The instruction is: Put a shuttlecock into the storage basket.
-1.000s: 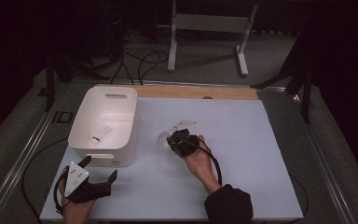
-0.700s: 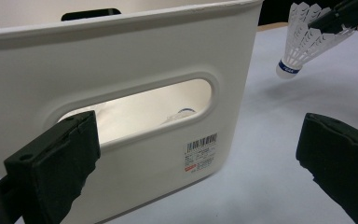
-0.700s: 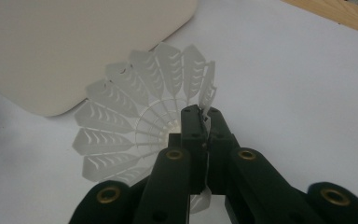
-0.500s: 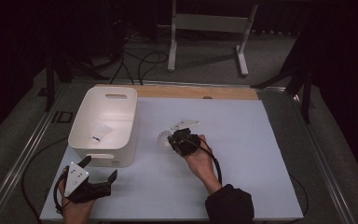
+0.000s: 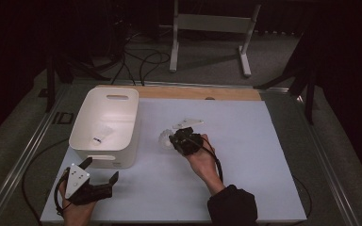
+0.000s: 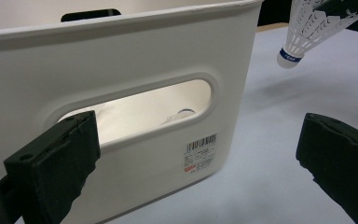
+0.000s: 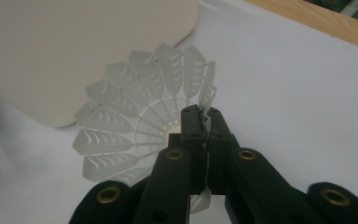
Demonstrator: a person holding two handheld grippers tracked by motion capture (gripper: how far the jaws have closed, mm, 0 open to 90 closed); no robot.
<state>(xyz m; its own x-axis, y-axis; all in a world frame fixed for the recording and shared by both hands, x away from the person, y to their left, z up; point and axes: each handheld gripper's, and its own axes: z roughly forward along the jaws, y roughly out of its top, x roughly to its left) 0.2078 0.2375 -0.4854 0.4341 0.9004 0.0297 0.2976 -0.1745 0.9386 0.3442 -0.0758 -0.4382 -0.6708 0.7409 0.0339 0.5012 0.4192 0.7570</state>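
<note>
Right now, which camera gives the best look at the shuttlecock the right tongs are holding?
The right gripper view: the shuttlecock shows up close, its white skirt edge pinched in the right tongs. The left gripper view catches it at the top corner, cork with a blue band pointing down. The high view shows a small pale blur beside the bin.

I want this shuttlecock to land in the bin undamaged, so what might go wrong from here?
1. The right claw pinches only the thin rim of the shuttlecock skirt; the plastic may bend or slip out.
2. The shuttlecock hangs beside the white bin, not over it; it must clear the wall first or it may catch there.
3. The left claw sits open close to the bin's near wall and could nudge it.
</note>
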